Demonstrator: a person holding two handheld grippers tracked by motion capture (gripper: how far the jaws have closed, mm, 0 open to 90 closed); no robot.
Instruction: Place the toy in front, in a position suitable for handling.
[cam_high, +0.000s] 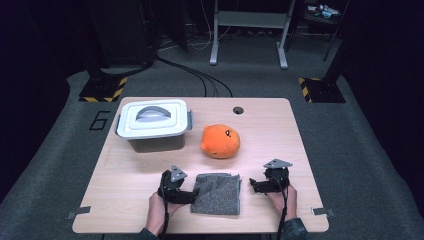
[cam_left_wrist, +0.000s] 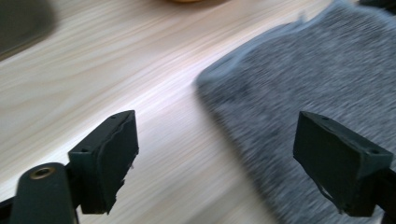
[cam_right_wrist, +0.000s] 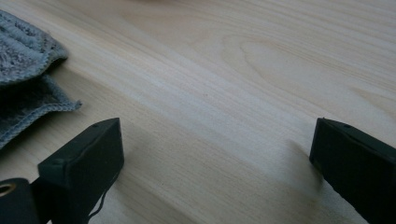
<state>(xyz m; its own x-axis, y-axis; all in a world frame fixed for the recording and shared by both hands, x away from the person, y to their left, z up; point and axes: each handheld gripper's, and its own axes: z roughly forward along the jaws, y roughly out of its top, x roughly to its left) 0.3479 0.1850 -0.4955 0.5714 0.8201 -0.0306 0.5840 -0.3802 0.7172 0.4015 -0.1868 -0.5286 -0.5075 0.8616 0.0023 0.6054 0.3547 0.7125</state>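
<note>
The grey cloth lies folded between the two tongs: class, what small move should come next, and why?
Probably draw the left tongs back off the cloth. Their jaws stand open with nothing gripped, one jaw over the cloth's edge, and the right tongs are open over bare table. The cloth looks neatly folded, so it seems finished.

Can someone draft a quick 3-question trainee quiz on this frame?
1. True or false: the grey cloth lies between the left claw and the right claw.
2. What stands left of the orange plush? A) lidded box B) bowl C) cup
3. The left claw's jaws are ____.

Key: 1 true; 2 A, the lidded box; 3 open, nothing between them.
</note>
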